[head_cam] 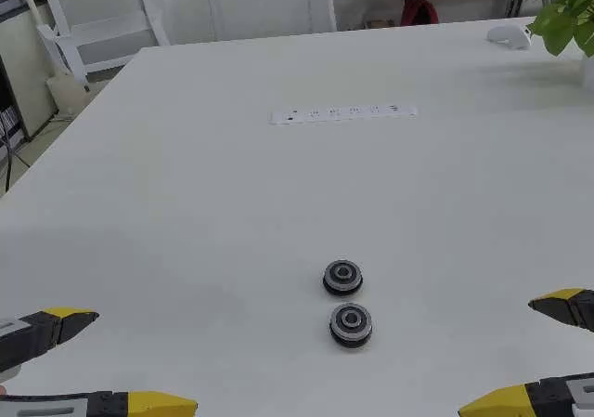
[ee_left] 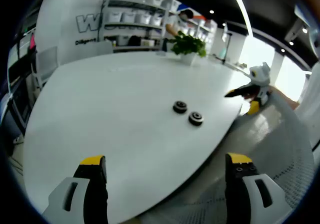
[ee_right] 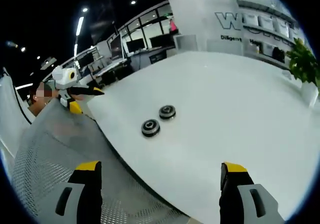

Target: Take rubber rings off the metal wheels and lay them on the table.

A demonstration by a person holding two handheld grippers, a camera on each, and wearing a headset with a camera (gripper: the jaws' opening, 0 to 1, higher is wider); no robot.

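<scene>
1. At the bottom left corner of the head view is the left hand-held gripper (head_cam: pixel 139 361). Its two black jaws with yellow tips stand wide apart and nothing is between them. It hovers at the near edge of the white surface (head_cam: pixel 186 203), well apart from the wheels.
2. Far behind, beyond the back edge of the surface, stands a white chair (head_cam: pixel 271 6).
3. A little right of the middle, in the near part of the surface, two metal wheels lie flat with the hub hole facing up. The far wheel (head_cam: pixel 342 277) and the near wheel (head_cam: pixel 351 324) are just beside each other, one behind the other, with a small gap between them. The near wheel sits slightly more to the right.
4. The dark rubber rings (head_cam: pixel 328 283) are on the wheels, one around the rim of each.
5. Beyond the wheels, toward the middle of the surface, a white power strip (head_cam: pixel 343 113) lies flat, well apart from them.
6. At the bottom right corner is the right hand-held gripper (head_cam: pixel 497 355). Its jaws also stand wide apart and are empty. The wheels lie between the two grippers, and in each gripper view they appear ahead, above the gap of the jaws.
7. Near the far right edge of the surface lies a small white object (head_cam: pixel 509 34). Beside it, in the top right corner, hang the green leaves of a plant (head_cam: pixel 561 8).
</scene>
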